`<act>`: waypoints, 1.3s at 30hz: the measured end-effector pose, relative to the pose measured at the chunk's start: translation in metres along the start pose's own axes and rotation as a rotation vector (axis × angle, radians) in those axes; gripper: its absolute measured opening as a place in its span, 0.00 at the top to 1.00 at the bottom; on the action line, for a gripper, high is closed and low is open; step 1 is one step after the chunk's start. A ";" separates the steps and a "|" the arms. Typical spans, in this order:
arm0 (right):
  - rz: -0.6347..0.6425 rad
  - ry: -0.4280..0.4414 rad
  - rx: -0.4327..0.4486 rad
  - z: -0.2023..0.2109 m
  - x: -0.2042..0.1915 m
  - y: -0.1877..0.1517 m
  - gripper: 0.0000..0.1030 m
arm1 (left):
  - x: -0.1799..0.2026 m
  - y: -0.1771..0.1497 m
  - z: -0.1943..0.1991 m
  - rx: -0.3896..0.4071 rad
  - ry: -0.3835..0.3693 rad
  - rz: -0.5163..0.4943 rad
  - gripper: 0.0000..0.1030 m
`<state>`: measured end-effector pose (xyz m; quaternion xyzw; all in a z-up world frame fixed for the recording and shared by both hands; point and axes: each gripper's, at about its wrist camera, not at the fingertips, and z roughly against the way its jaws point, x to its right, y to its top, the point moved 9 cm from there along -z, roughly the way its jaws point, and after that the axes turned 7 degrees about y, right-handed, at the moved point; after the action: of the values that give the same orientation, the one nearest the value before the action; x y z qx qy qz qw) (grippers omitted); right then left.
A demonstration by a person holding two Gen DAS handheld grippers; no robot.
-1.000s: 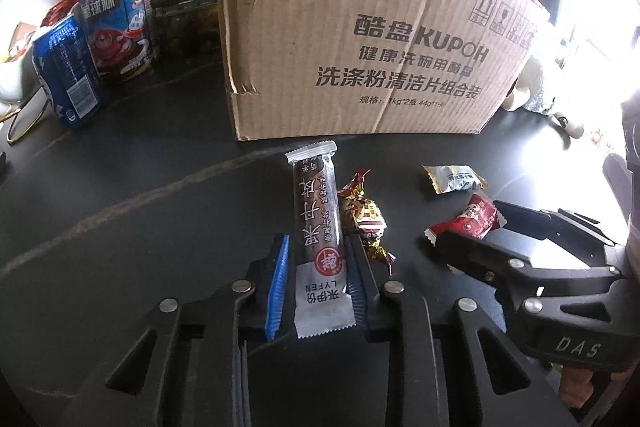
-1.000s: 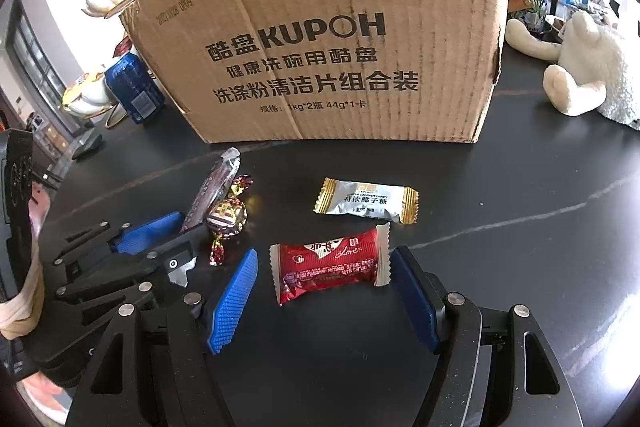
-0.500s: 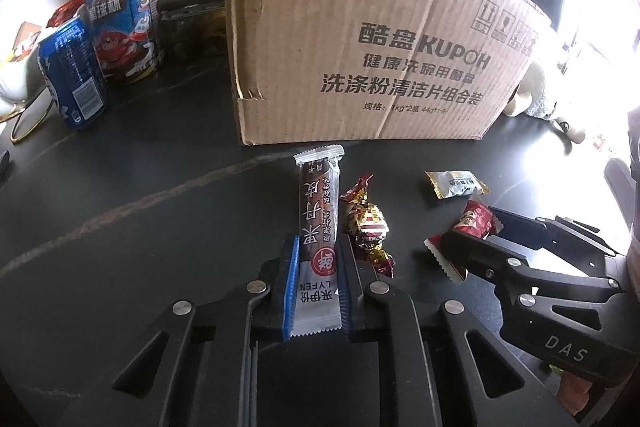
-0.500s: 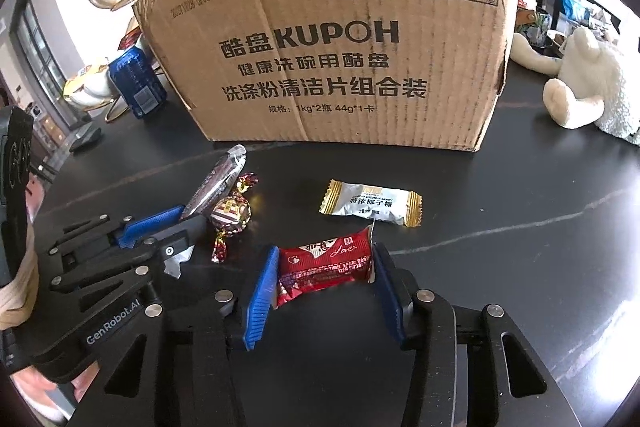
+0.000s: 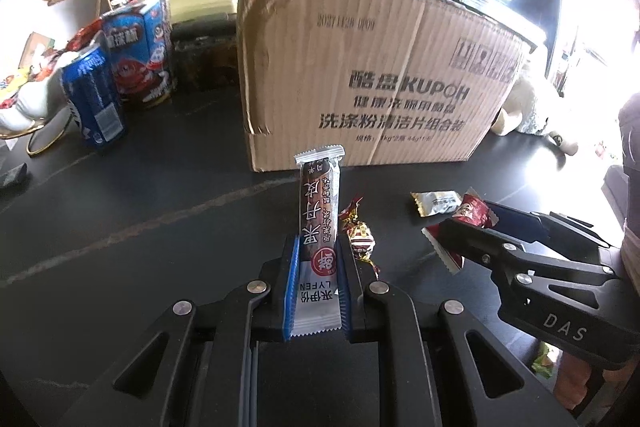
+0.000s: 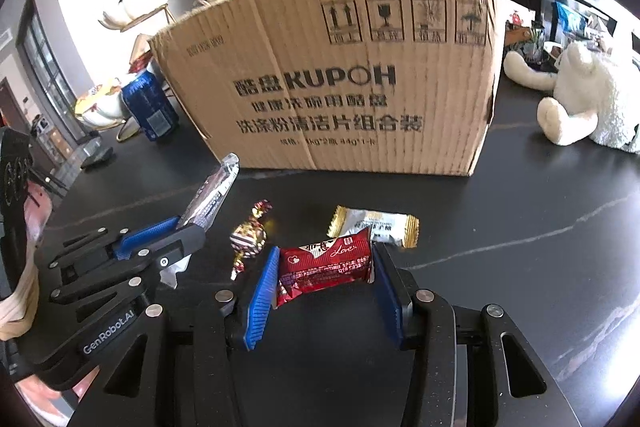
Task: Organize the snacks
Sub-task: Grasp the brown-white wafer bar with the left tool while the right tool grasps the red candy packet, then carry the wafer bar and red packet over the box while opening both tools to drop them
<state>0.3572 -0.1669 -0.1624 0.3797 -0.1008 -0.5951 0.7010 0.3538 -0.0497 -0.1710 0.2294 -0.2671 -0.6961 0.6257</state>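
Brown snack bar (image 5: pixel 319 223) lengthwise toward box (image 5: pixel 372 75)

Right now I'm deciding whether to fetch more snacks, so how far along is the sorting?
Early still. Done: nothing shows as packed; the cardboard box's inside is hidden. In hand: the left gripper is shut on the long brown snack bar, and the right gripper is shut on the red packet. Left: the foil-wrapped candy and white-and-gold packet lie on the table.
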 end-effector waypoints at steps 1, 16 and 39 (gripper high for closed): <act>0.002 0.002 0.006 0.003 -0.001 0.001 0.54 | 0.000 0.001 0.004 0.003 -0.004 0.003 0.83; 0.016 0.042 0.159 0.061 -0.026 0.044 0.54 | 0.007 0.047 0.072 0.141 0.017 -0.004 0.83; 0.083 -0.025 0.226 0.091 -0.027 0.161 0.54 | 0.003 0.154 0.106 0.214 0.045 -0.088 0.83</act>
<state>0.4177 -0.1788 0.0136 0.4446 -0.1916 -0.5550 0.6765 0.3995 -0.0546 0.0102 0.3222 -0.3155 -0.6849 0.5723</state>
